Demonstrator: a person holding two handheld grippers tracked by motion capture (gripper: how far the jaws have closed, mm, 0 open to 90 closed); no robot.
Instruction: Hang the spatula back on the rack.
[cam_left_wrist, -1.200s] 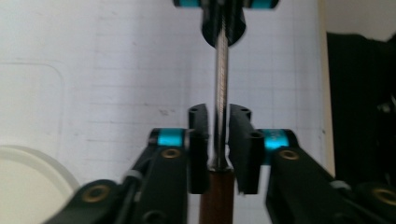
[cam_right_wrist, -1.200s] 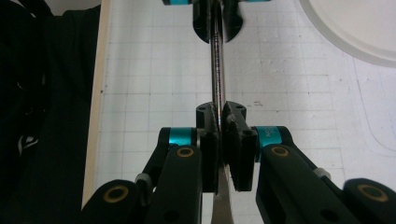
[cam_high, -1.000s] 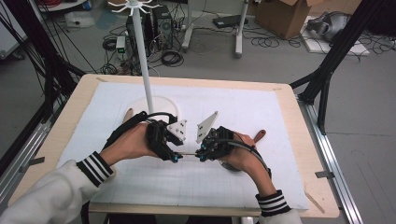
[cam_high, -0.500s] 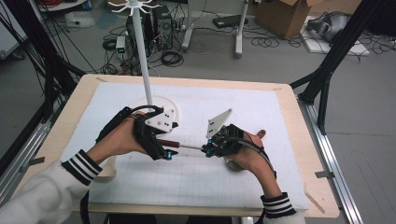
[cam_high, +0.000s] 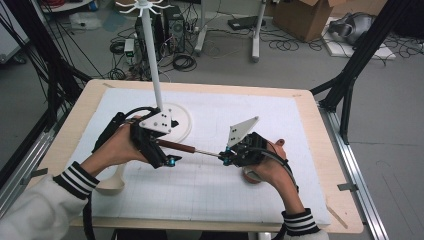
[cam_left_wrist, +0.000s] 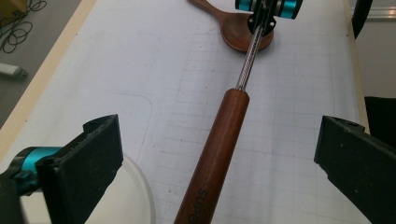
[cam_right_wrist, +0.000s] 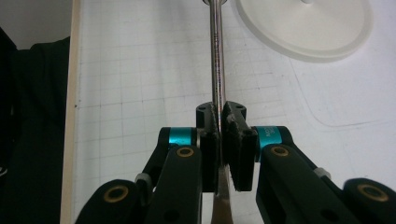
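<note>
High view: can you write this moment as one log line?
left claw: just opened, off wooden handle | right claw: shut on metal shaft | utensil: above mat

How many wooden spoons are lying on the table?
2. A pale wooden spoon lies near the front edge beside the left forearm; a dark wooden spoon lies under the right hand. Others may be hidden by the arms.

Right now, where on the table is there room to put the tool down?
The mat is bare between the round base and its far right corner, and along the near edge. The middle is crowded: both grippers, left and right, the tool, two spoons.
</note>
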